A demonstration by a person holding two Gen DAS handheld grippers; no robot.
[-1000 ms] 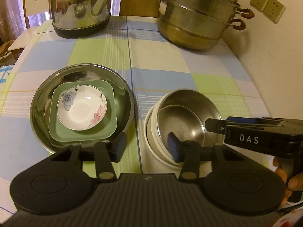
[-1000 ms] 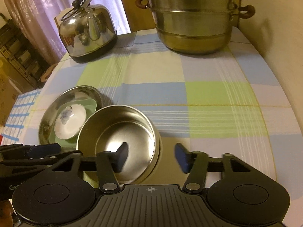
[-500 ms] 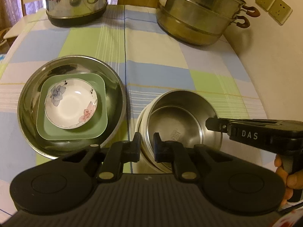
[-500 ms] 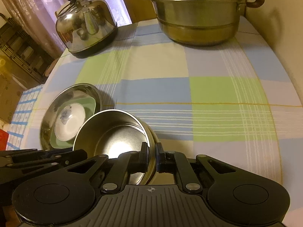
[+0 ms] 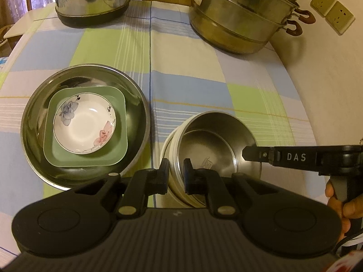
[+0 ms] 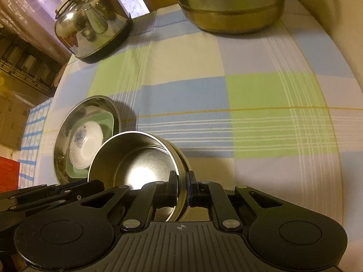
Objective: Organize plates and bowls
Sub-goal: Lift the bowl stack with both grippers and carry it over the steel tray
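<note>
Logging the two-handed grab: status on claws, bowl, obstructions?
Left claw, right claw both shut on steel bowl rim. Bowl tilted. Nested dish stack close beside it.

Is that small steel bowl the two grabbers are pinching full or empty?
Empty. The small round steel bowl shows a bare shiny bottom, with only a stamped mark, in the left view, and bare metal in the right.

both hand-held grippers, left (image 5: 175,173) and right (image 6: 181,189), closed onto steel bowl (image 5: 217,145) rim; bowl tilted.
</note>
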